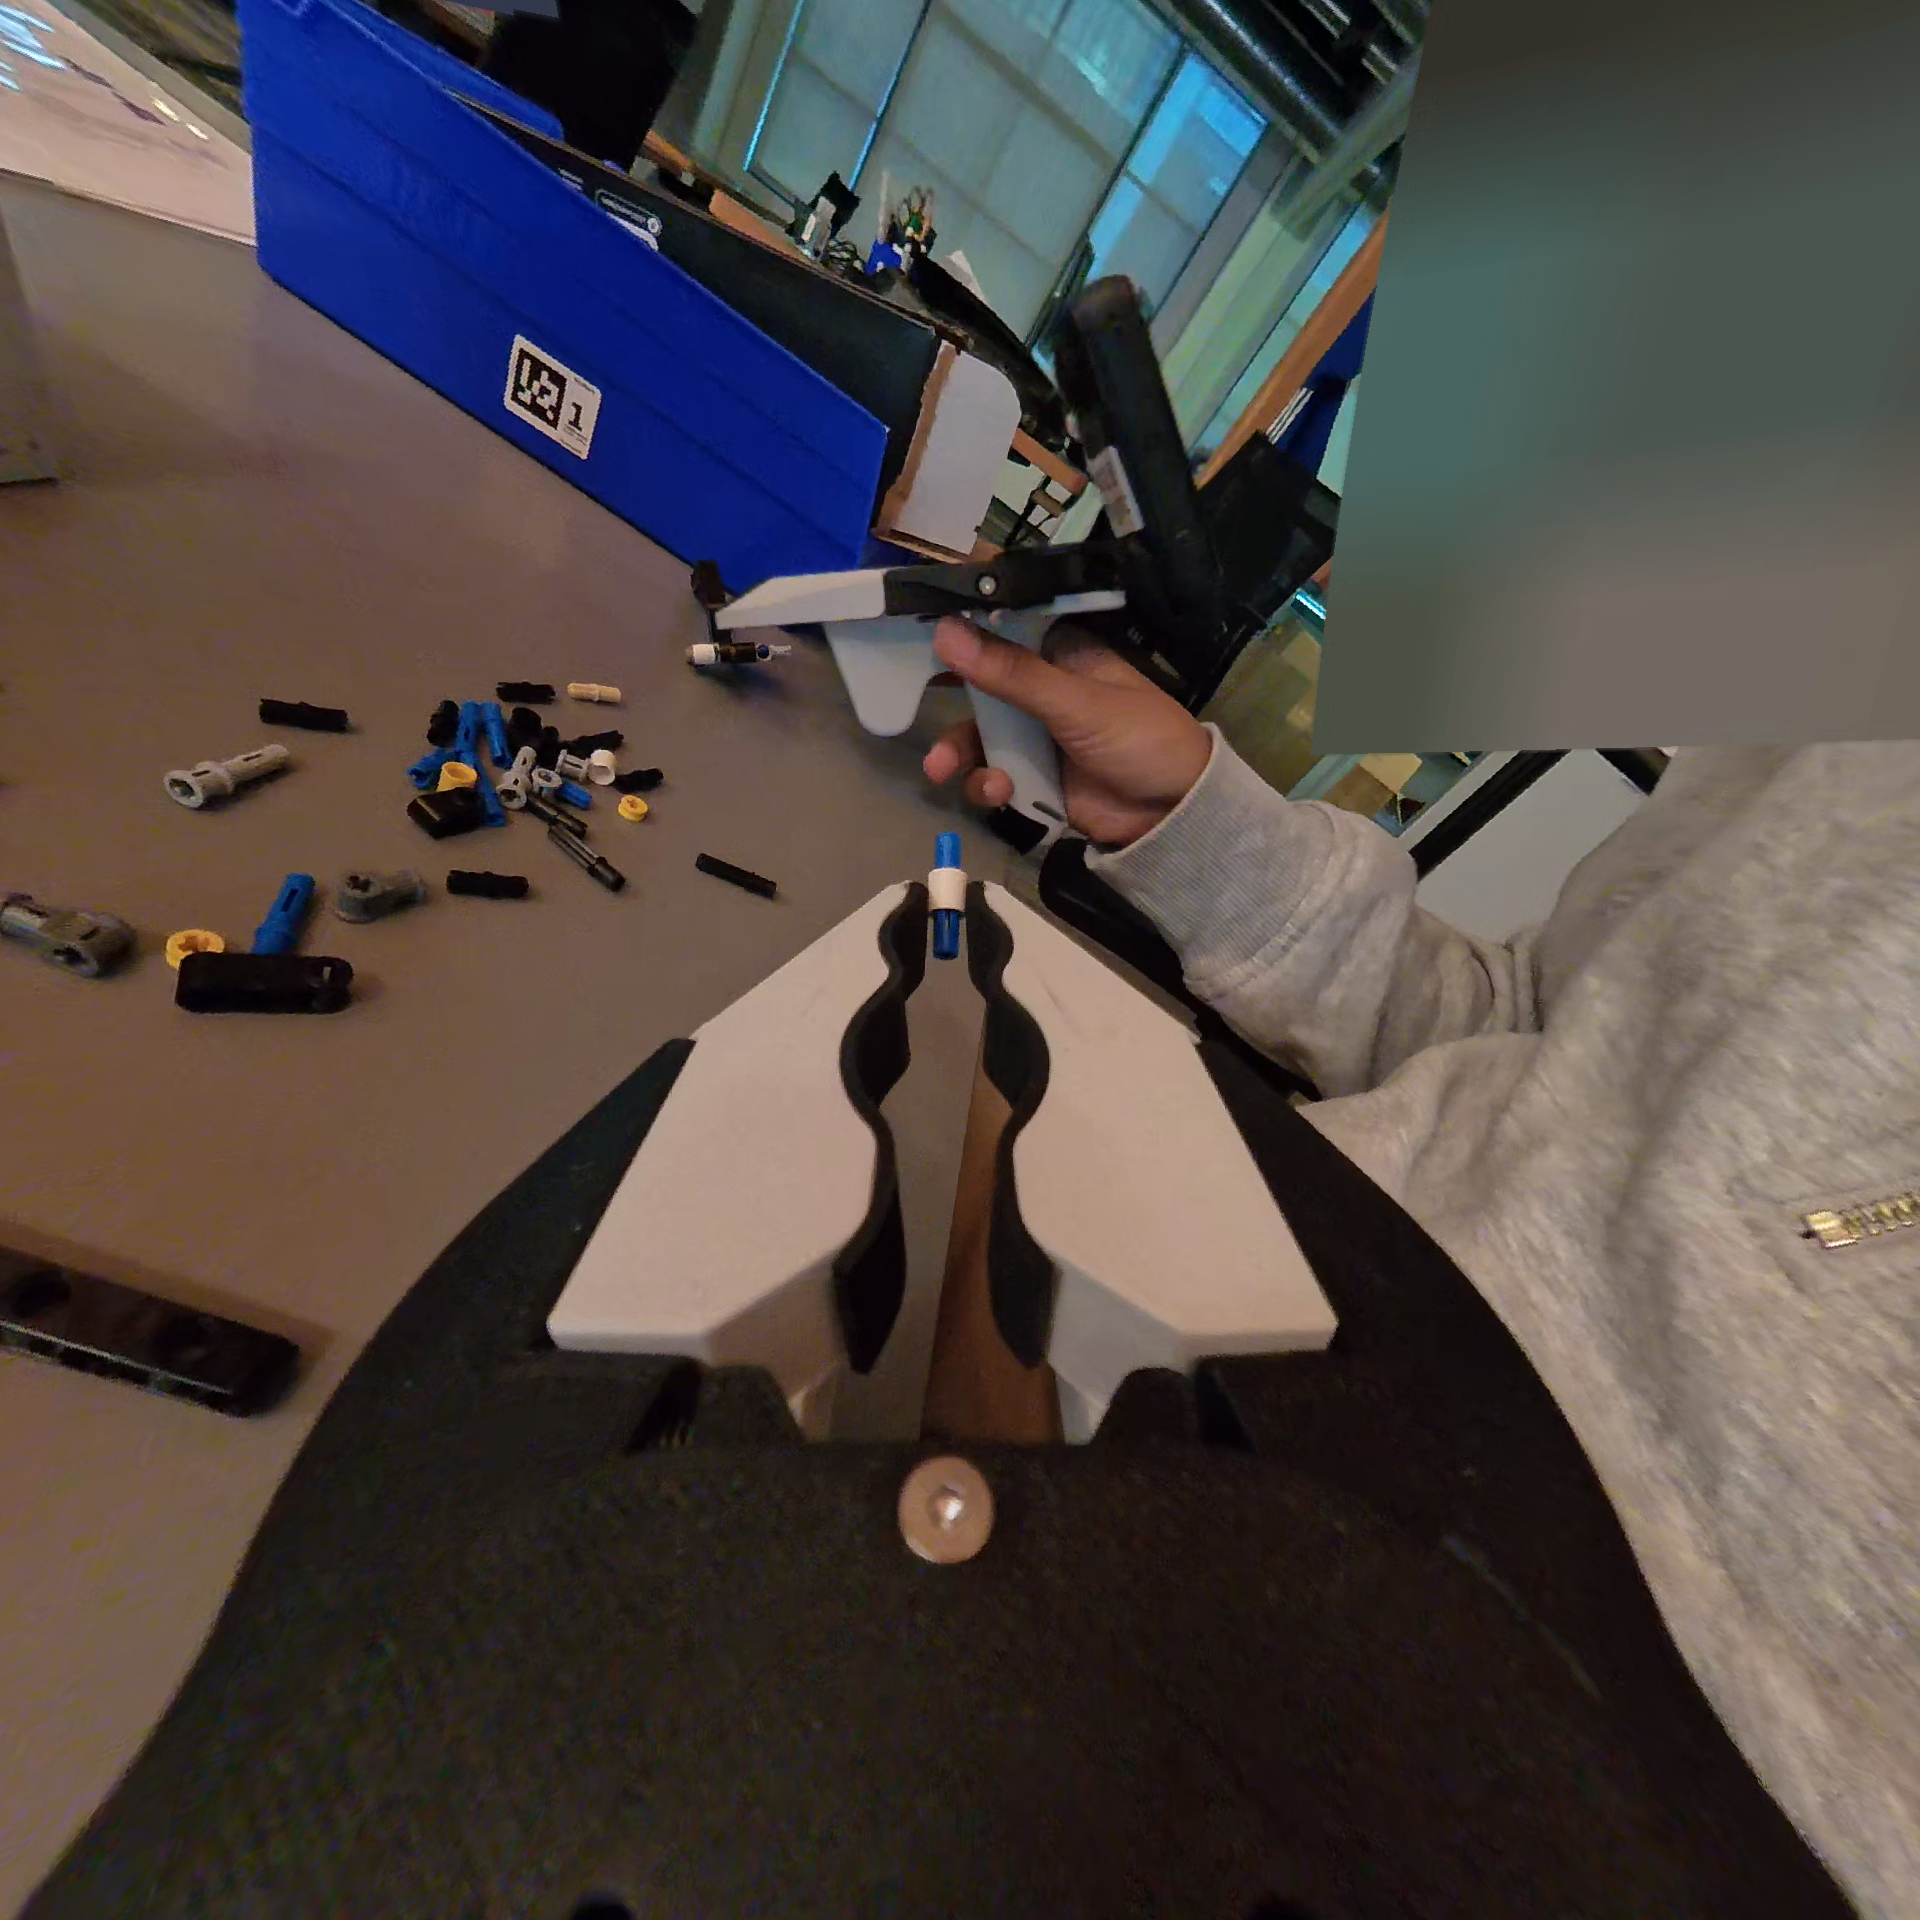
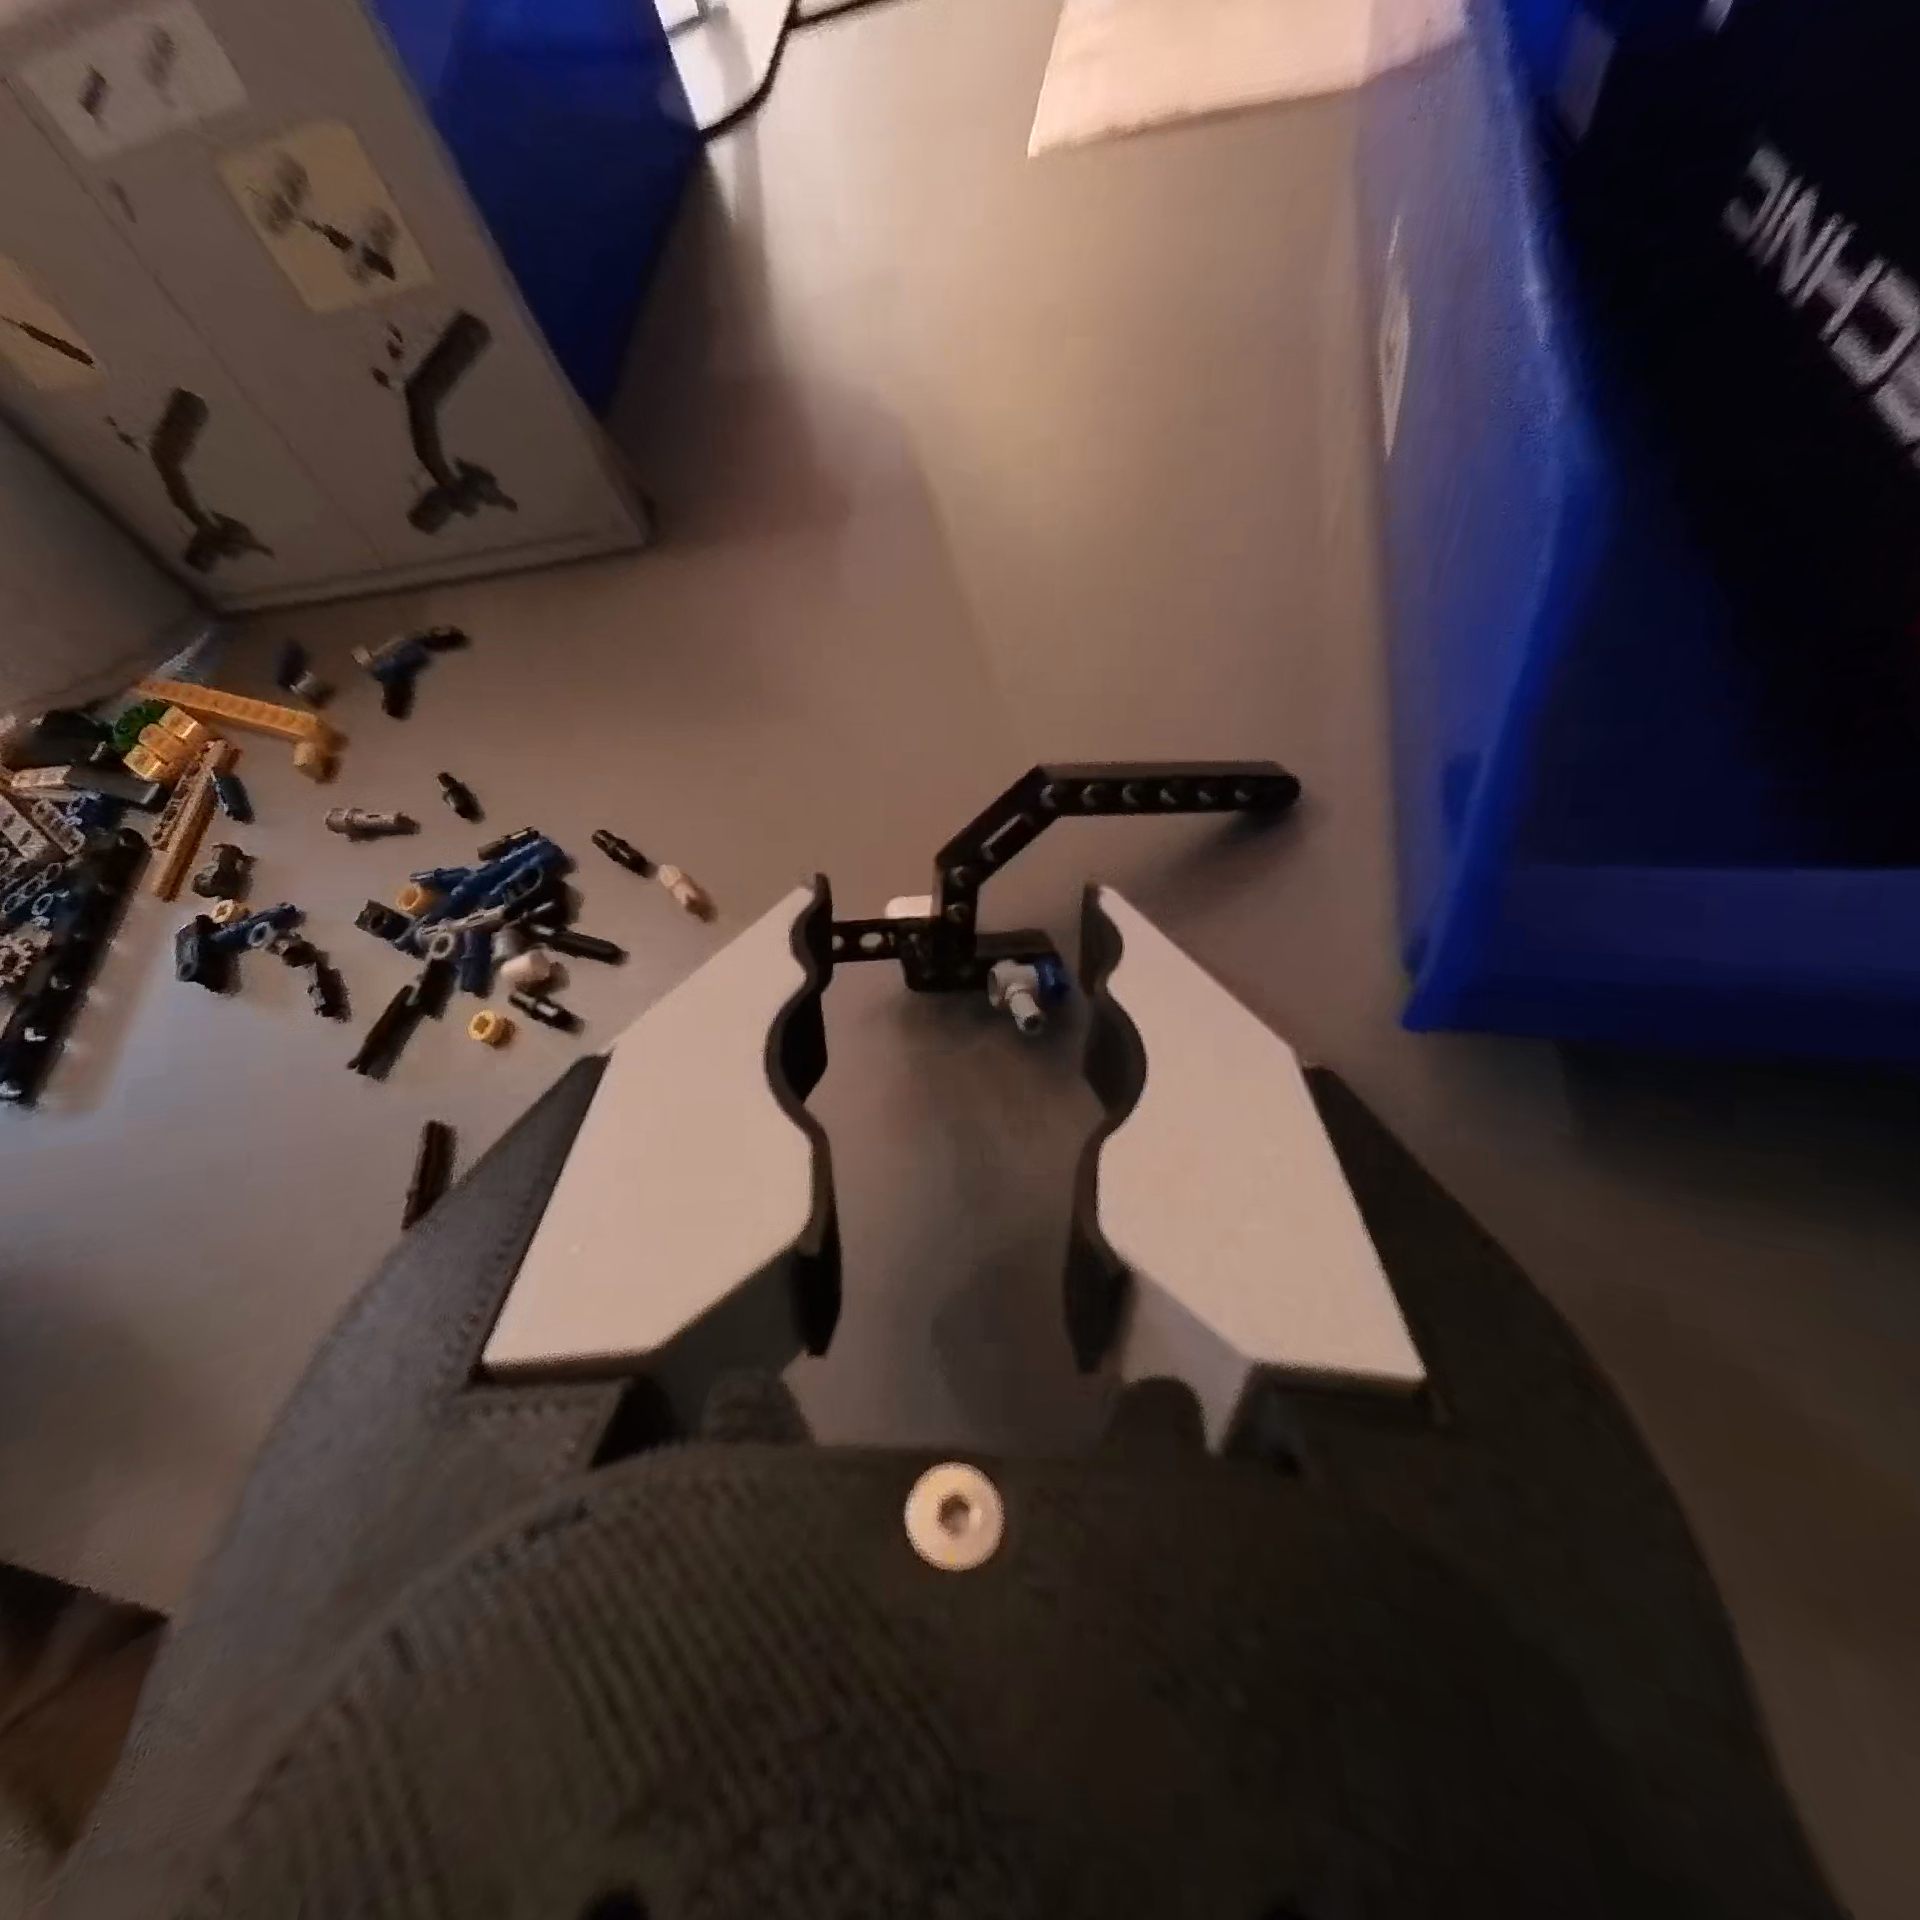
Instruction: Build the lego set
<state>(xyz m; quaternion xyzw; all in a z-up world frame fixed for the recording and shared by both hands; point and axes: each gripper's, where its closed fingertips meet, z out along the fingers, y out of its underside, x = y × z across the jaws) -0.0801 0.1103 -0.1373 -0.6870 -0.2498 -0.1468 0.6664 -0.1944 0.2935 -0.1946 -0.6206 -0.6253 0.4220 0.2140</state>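
Note:
My left gripper is shut on a small blue pin with a white bush, held upright at the fingertips above the grey table. My right gripper is open, low over the table. A black bent-beam assembly lies just beyond its fingertips, with a short black cross beam touching the left fingertip and a blue-and-white pin at its side. The left wrist view shows the right gripper farther off, held by a hand, with that assembly under its tip.
Loose black, blue, grey and yellow pieces lie left of the grippers, also in the right wrist view. A blue bin stands behind, close on the right. An instruction booklet and yellow beams lie far left. A long black beam lies near me. My hands' fingertips stand some 25 cm from each other.

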